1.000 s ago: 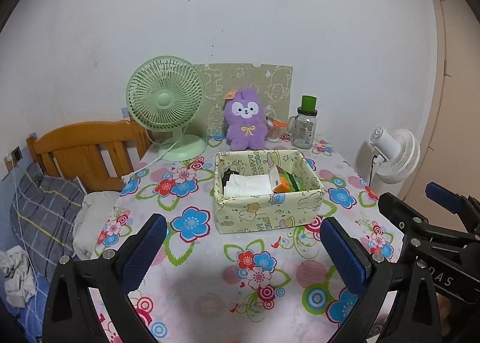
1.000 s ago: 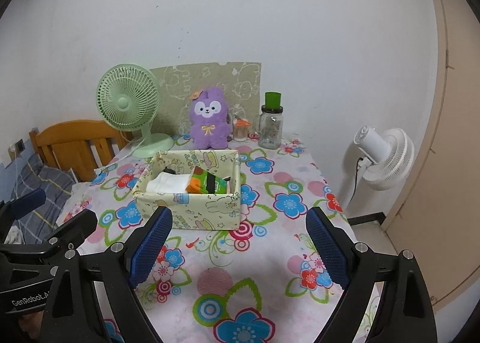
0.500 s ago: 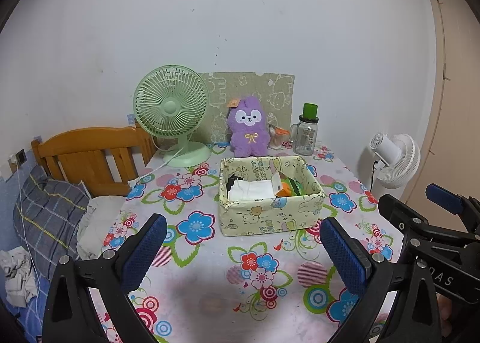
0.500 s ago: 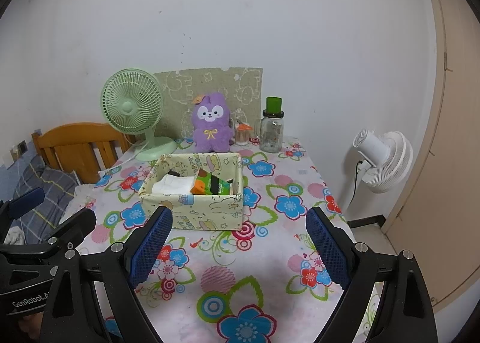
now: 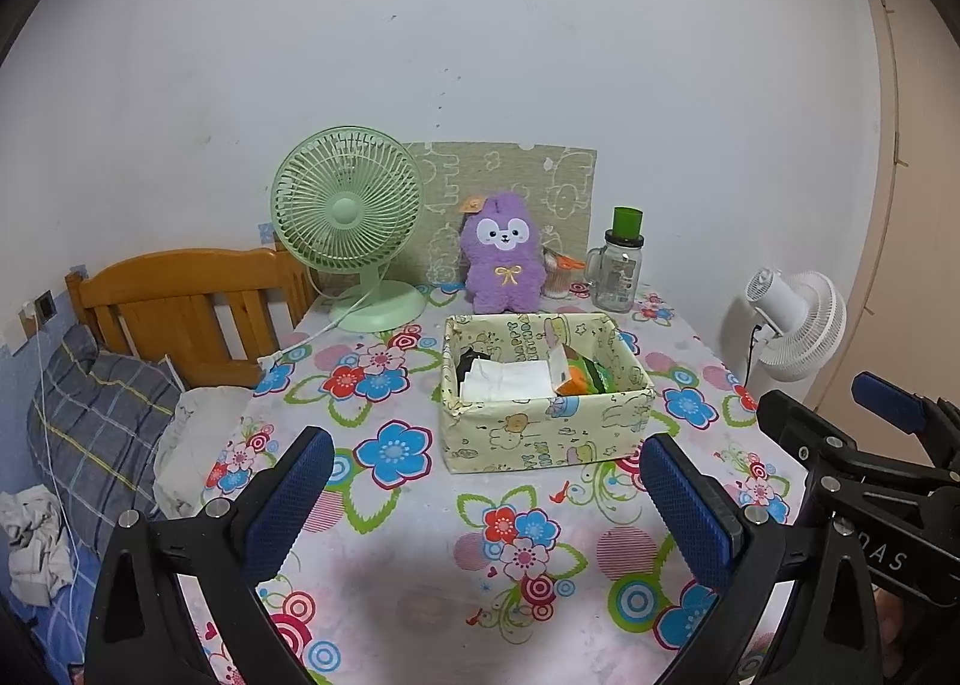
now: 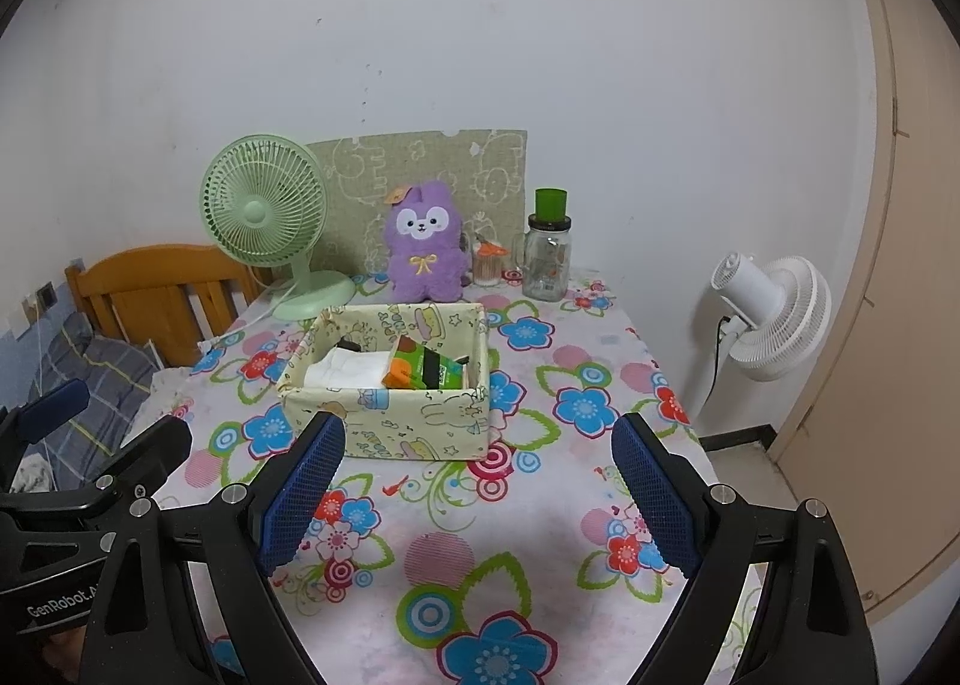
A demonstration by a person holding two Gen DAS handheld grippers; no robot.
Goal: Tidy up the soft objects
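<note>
Left wrist view: both grippers hang wide apart and empty above a flowered table, short of the fabric box.

The left gripper (image 5: 486, 496) holds nothing between its blue pads, and the right gripper (image 6: 477, 496) is spread just as wide, also with nothing in it. The fabric box (image 5: 543, 436) sits on the flowered tablecloth (image 5: 420, 595) ahead of both, holding folded white cloth (image 5: 510, 379) beside orange and green soft items (image 6: 423, 370). Behind the box a purple plush toy (image 5: 504, 259) stands upright against a patterned board, between a green desk fan (image 5: 351, 217) and a glass jar (image 5: 618, 268) with a green lid.
</note>
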